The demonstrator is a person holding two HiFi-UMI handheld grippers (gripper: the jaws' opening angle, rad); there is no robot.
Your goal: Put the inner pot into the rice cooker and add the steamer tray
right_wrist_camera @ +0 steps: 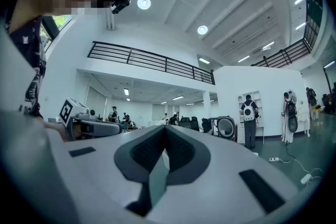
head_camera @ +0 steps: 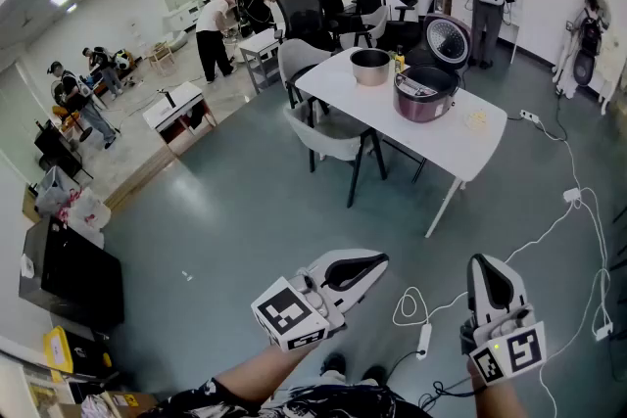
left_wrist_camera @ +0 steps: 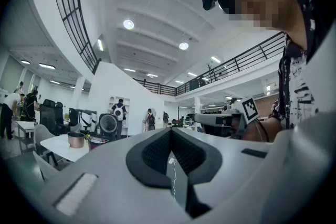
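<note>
1. The inner pot (head_camera: 370, 66) stands upright on the white counter (head_camera: 460, 150), mouth up and its round axis vertical, at the far left end of the top
2. The rice cooker (head_camera: 423, 93) sits just to the right of the pot and apart from it, a dark red body with its lid (head_camera: 449, 39) swung up and back, so the lid's round inner face is turned toward the person
3. The cooker's open mouth faces up; what lies inside it is too small to make out
4. A pale round piece (head_camera: 477, 119) lies flat on the counter near the cooker, on the right end; whether it is the steamer tray cannot be told
5. The counter's long side runs from upper left to lower right in the head view, with grey chairs (head_camera: 328, 137) pushed against its near edge
6. Any brand or label on the cooker or pot is too small to read
7. The left tongs (head_camera: 375, 261) are clenched with nothing between them, pointing level toward the counter and well apart from it
8. The right tongs (head_camera: 487, 265) are likewise clenched and empty, held beside the left pair
9. Each pair carries a marker cube (head_camera: 291, 313) with black-and-white square patterns and no letters
10. A white cable (head_camera: 416, 306) loops over the grey floor below the tongs
</note>
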